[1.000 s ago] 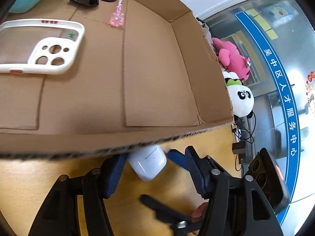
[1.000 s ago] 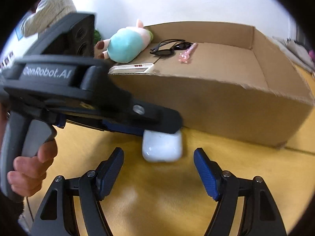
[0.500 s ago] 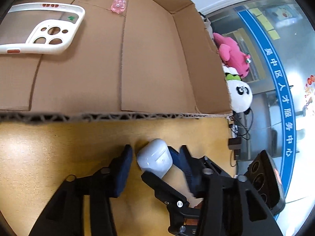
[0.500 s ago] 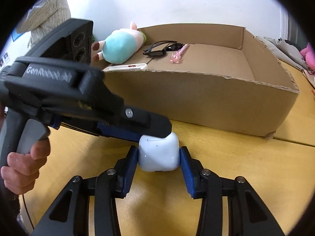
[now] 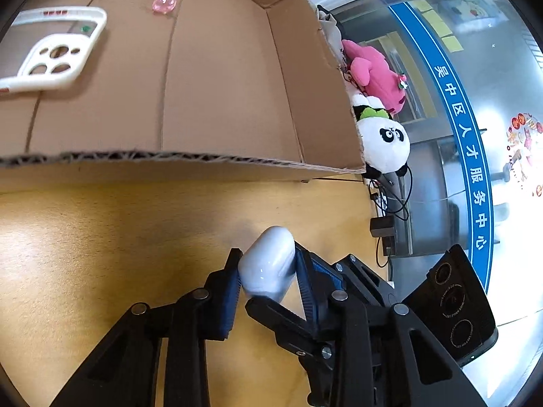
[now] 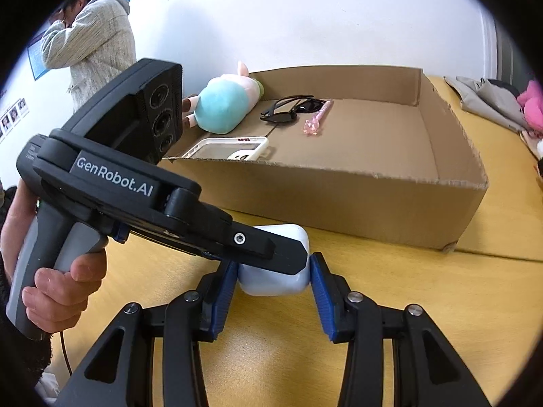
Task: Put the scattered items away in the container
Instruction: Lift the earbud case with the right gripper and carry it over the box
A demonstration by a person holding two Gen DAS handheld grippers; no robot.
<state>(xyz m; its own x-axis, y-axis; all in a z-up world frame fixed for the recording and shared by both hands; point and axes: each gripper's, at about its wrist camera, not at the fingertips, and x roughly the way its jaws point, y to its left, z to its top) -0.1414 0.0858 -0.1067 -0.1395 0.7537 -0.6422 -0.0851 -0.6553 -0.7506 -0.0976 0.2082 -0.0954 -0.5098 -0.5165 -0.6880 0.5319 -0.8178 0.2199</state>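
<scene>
The white earbud case (image 6: pixel 275 279), low in the centre of both wrist views, sits just off the yellow worktop (image 6: pixel 441 322) with both tools on it. The right hand-held gripper (image 6: pixel 274 283) is clamped across its width, and the left hand-held gripper (image 5: pixel 268 268), whose jaws have just been closing, pinches it crosswise. The cardboard box (image 6: pixel 339 196) lies straight ahead, up-frame, near; the case must clear its front wall. Both hands seem equally near.
</scene>
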